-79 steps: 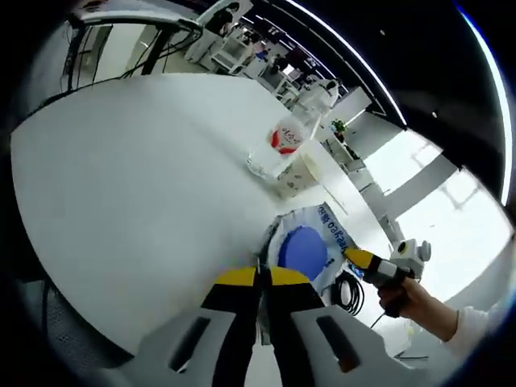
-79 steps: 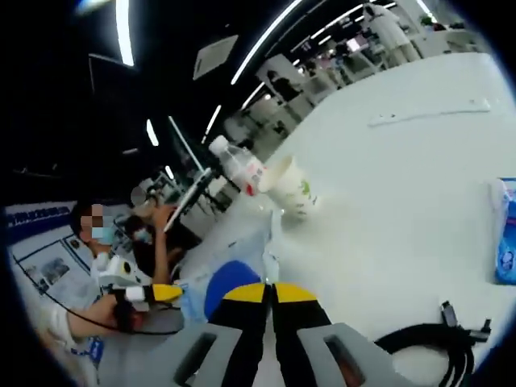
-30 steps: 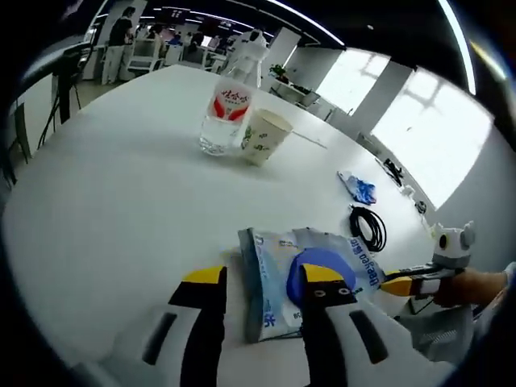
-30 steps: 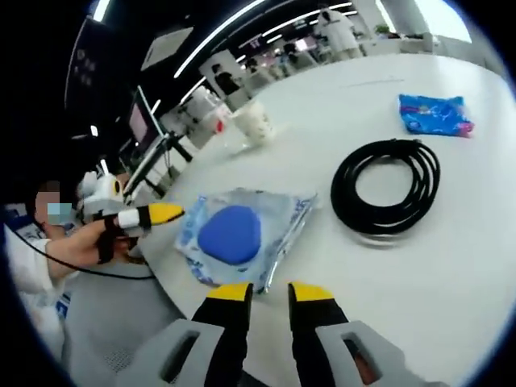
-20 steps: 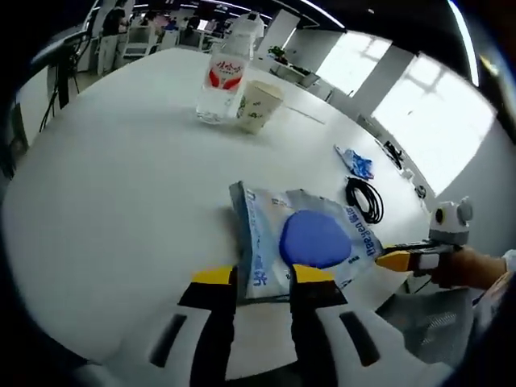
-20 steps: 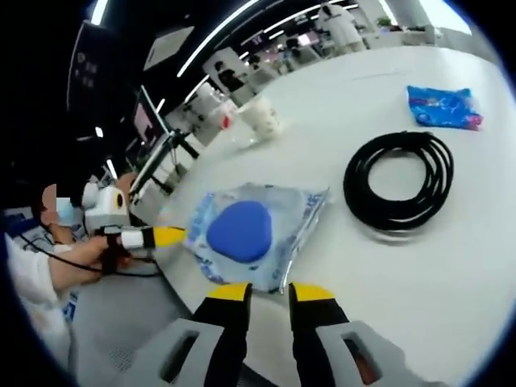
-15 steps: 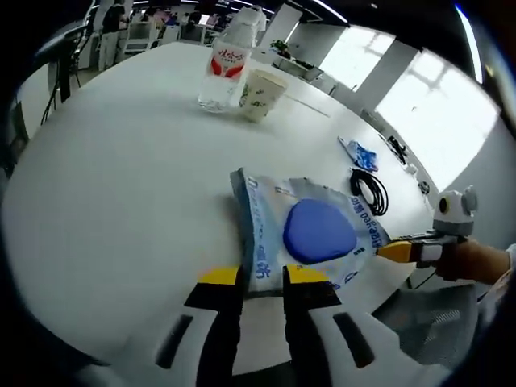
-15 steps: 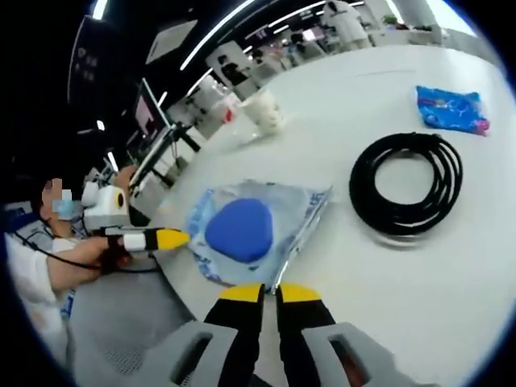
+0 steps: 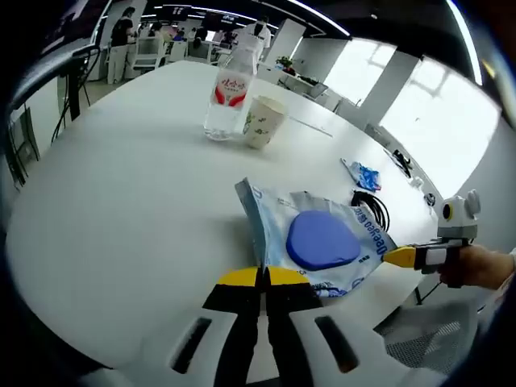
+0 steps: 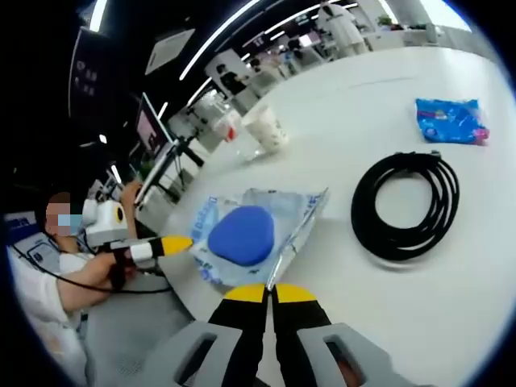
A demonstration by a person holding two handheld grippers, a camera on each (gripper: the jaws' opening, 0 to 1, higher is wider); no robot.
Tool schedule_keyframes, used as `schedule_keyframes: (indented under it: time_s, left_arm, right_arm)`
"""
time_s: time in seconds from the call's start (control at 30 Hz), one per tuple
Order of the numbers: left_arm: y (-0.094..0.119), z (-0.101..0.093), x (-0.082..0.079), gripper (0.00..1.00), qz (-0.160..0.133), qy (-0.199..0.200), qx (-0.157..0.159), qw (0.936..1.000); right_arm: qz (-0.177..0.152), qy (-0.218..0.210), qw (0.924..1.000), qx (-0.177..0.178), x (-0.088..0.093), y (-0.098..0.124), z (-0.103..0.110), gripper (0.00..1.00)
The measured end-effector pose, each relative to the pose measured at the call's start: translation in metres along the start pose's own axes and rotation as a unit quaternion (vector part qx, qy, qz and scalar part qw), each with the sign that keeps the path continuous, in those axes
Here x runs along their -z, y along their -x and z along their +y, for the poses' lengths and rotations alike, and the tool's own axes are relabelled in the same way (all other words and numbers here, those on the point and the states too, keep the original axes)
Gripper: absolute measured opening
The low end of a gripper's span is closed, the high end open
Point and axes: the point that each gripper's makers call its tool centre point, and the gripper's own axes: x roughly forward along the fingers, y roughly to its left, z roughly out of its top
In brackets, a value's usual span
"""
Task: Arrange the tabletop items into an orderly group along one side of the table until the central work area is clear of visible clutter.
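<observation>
The white table [image 9: 121,201] spreads across both views, and the largest item on it is the clear wipes packet [image 9: 318,242] with a blue round lid, lying near the table edge. In the left gripper view the left gripper [image 9: 263,276] sits at six o'clock with its yellow-tipped jaws pressed together on the packet's near edge, pinching it; the packet runs toward three o'clock. In the right gripper view the right gripper [image 10: 269,292] is likewise closed on the packet's edge at six o'clock, the packet [image 10: 246,238] lying just above at eleven o'clock. The coiled black cable [image 10: 407,205] rests at three o'clock, apart from the packet. A water bottle [image 9: 227,97] stands at twelve o'clock in the left gripper view, touching or just beside a paper cup [image 9: 262,121]. The small blue pouch [image 10: 450,119] lies at two o'clock beyond the cable.
</observation>
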Motion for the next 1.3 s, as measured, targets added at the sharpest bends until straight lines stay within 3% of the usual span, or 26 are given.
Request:
schedule_keyframes:
  time_s: [0.2,0.4,0.5,0.7,1.0,1.3]
  left_arm:
    - [-0.009,-0.016,-0.035,0.0,-0.018,-0.032,0.02,0.9991]
    - [-0.041,-0.036,-0.06,0.0,-0.01,-0.052,0.038,0.9979]
    - [-0.059,-0.046,-0.073,0.0,-0.009,-0.039,0.048,0.998]
    - [-0.093,-0.057,-0.084,0.0,0.016,-0.079,0.054,0.9953]
    - [-0.138,-0.054,-0.108,0.0,0.03,-0.079,0.047,0.9953]
    - [-0.168,-0.054,-0.116,0.0,0.044,-0.065,0.04,0.9961]
  right_arm:
    - [-0.024,0.023,0.9994,0.002,-0.032,0.009,-0.009,0.0]
    - [-0.049,0.016,0.9983,0.028,-0.061,0.013,-0.036,0.0]
    - [-0.061,0.017,0.9969,0.046,-0.078,0.016,-0.055,0.0]
    - [-0.068,0.027,0.995,0.068,-0.106,0.012,-0.083,0.0]
    - [-0.061,0.048,0.9927,0.091,-0.144,-0.013,-0.119,0.0]
    - [-0.05,0.036,0.9917,0.113,-0.152,-0.029,-0.144,0.0]
